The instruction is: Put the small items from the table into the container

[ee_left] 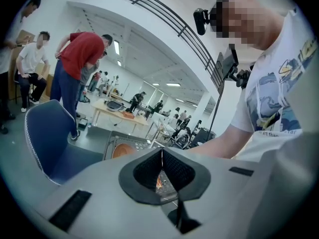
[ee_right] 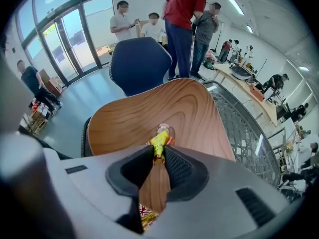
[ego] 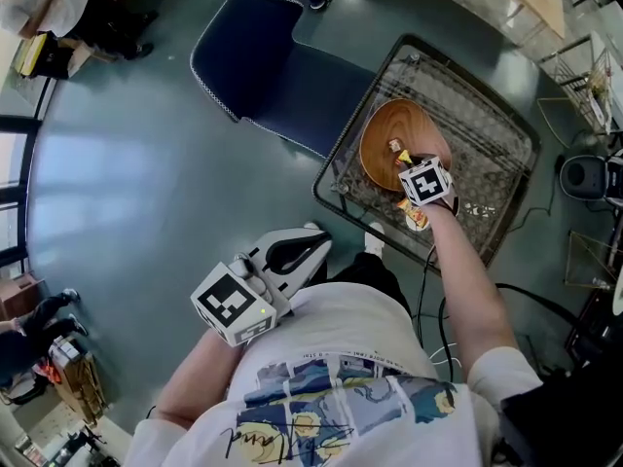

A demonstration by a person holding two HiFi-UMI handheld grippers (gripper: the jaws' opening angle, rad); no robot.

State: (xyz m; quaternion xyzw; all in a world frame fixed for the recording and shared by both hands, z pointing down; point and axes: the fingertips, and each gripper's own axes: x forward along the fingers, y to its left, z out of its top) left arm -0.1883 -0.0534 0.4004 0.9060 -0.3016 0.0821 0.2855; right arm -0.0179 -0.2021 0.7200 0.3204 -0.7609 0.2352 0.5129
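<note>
Our right gripper (ee_right: 158, 156) clamped on a yellow packet (ee_right: 160, 139) over the wooden bowl (ee_right: 144, 108) (mesh table (ee_right: 239, 128) beneath), left gripper (ee_left: 161, 158) closed, empty.

Glossy grey floor (ego: 127, 163) — navy chair (ego: 263, 66), glass doors (ee_right: 65, 39), ceiling striplights (ee_right: 235, 5).
</note>
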